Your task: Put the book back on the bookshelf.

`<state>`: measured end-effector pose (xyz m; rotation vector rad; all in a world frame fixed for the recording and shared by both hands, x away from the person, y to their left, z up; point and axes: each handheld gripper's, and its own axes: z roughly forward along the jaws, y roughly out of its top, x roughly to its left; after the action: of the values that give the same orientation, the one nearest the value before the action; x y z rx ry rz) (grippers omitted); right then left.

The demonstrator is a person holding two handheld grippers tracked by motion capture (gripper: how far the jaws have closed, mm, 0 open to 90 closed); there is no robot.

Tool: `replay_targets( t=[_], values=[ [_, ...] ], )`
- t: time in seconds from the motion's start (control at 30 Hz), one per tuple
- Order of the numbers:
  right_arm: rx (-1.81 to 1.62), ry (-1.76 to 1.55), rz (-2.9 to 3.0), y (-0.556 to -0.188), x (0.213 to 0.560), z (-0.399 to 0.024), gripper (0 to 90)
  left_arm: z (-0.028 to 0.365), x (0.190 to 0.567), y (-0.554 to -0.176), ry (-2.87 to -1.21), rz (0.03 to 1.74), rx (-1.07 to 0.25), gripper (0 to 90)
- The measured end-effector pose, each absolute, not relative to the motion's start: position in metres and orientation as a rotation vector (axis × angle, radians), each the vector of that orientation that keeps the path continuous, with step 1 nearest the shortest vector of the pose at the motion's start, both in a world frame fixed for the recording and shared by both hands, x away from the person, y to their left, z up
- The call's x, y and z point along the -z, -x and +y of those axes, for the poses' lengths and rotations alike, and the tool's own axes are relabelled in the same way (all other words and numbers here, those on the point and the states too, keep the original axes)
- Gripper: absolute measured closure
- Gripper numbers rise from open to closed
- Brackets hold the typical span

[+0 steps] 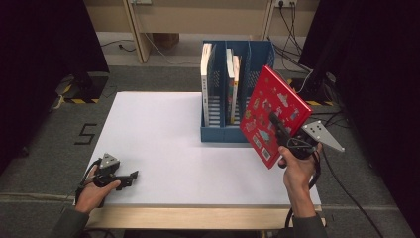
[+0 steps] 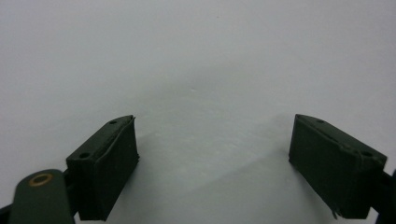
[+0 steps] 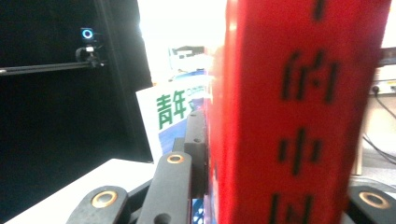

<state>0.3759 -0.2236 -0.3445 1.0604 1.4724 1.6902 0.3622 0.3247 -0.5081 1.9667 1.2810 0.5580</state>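
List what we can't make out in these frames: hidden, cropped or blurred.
- Red book: spine lettering blurred and cropped in the right gripper view.
- Blue file rack: right compartment hidden behind the book in the high view.
- Right gripper: far jaw hidden behind the cover.
- Shelved books: titles too small.
- Left gripper: jaws open, cropped at the bottom edge.

A white table (image 1: 158, 144) with a pale wooden front edge stood on grey carpet (image 1: 44, 148); black curtains (image 1: 44, 39) flanked it, with cables (image 1: 292, 29) trailing behind
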Motion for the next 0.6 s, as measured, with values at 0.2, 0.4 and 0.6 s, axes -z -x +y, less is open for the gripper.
replay_targets(
  t=[0.2, 0.4, 0.6],
  values=[
    [-1.662, -1.078, 1.452, -0.392, 0.335, -0.226, 79.0, 0.325, 0.508, -0.362, -1.967, 1.281, -0.558, 14.2],
    [-1.621, -1.098, 1.420, -0.410, 0.329, -0.230, 79.1, 0.325, 0.508, -0.362, -1.969, 1.281, -0.557, 14.1],
    [-1.587, -1.119, 1.404, -0.426, 0.328, -0.232, 79.0, 0.325, 0.508, -0.362, -1.969, 1.281, -0.557, 14.0]
  ],
)
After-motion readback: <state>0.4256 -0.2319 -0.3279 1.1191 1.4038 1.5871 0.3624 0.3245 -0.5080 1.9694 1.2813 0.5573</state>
